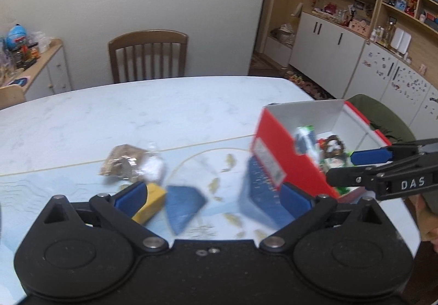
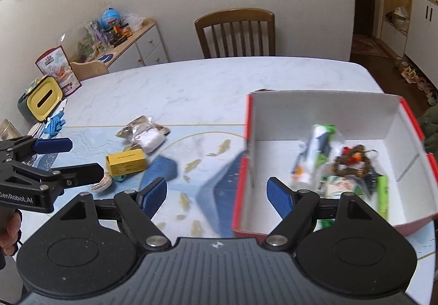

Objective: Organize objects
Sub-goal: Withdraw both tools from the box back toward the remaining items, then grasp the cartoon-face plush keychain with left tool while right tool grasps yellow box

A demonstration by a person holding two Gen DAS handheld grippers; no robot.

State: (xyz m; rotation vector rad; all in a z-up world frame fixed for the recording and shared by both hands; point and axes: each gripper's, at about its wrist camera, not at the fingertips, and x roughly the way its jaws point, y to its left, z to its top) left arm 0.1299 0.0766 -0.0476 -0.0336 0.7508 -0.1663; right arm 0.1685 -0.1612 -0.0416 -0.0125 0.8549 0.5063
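Observation:
A red box [image 2: 405, 113] with a white inside stands on the table's right part; it holds a green-and-white packet [image 2: 320, 146], a brown wreath [image 2: 353, 165] and other small items. A flat blue box [image 2: 227, 187] leans on its left wall. Left of it lie a blue pouch [image 2: 161, 170], a yellow box [image 2: 126, 164] and a clear bag [image 2: 142, 132]. My right gripper [image 2: 217, 192] is open over the red box's near left corner, nothing between its fingers. My left gripper [image 1: 213, 195] is open above the blue pouch [image 1: 183, 203] and yellow box [image 1: 152, 202], holding nothing.
A yellow-lidded bin [image 2: 41, 99] and blue gloves [image 2: 54, 124] sit at the table's left edge. A wooden chair [image 2: 235, 31] stands at the far side. A small toothed object [image 2: 101, 184] lies near the yellow box. A marble table [image 1: 137, 113] stretches beyond the objects.

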